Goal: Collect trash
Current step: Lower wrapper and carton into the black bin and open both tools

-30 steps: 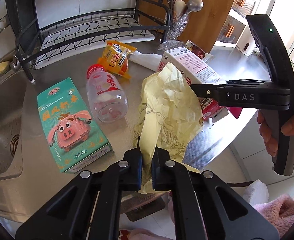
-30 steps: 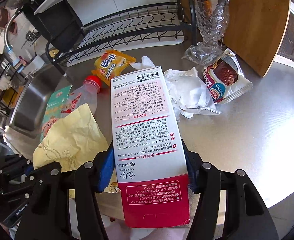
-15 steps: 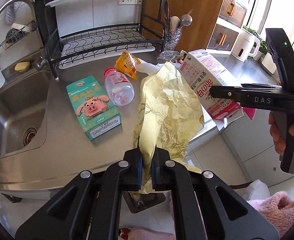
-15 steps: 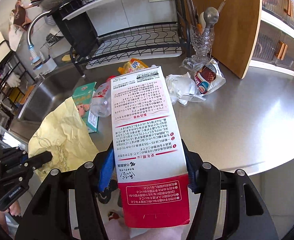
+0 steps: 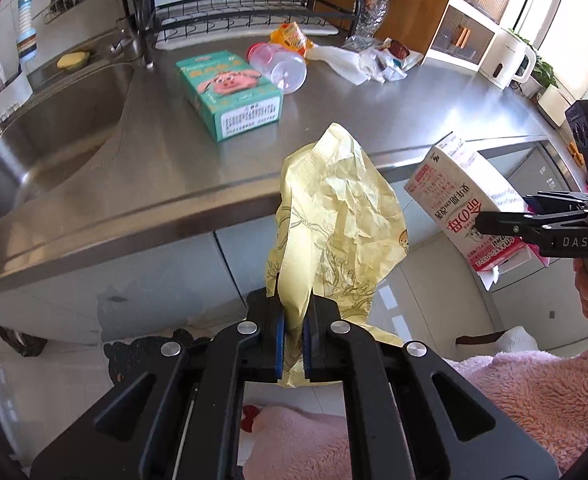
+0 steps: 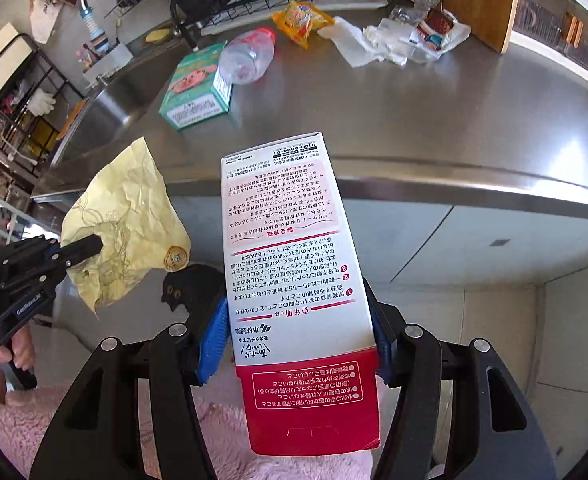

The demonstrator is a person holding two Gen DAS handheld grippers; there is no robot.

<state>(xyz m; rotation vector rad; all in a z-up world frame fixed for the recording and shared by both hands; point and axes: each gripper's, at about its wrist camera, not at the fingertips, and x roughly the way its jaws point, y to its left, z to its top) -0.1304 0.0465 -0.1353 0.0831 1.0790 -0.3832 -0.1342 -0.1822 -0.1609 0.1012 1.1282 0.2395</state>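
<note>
My left gripper is shut on a crumpled yellow paper wrapper, held out in front of the steel counter's edge; the wrapper also shows in the right wrist view. My right gripper is shut on a white and red carton with Japanese print, also off the counter; the carton shows in the left wrist view at the right. On the counter lie a green pig box, a clear plastic bottle, an orange snack packet, white tissue and a snack bag.
A steel sink with a tap is at the left. A black dish rack and a glass utensil holder stand at the back. Cabinet fronts are below the counter edge. A pink fleece sleeve is at the bottom.
Both grippers have pulled back and away from the counter with the wrapper and the carton. The counter items now look farther off and the cabinet fronts have come into view.
</note>
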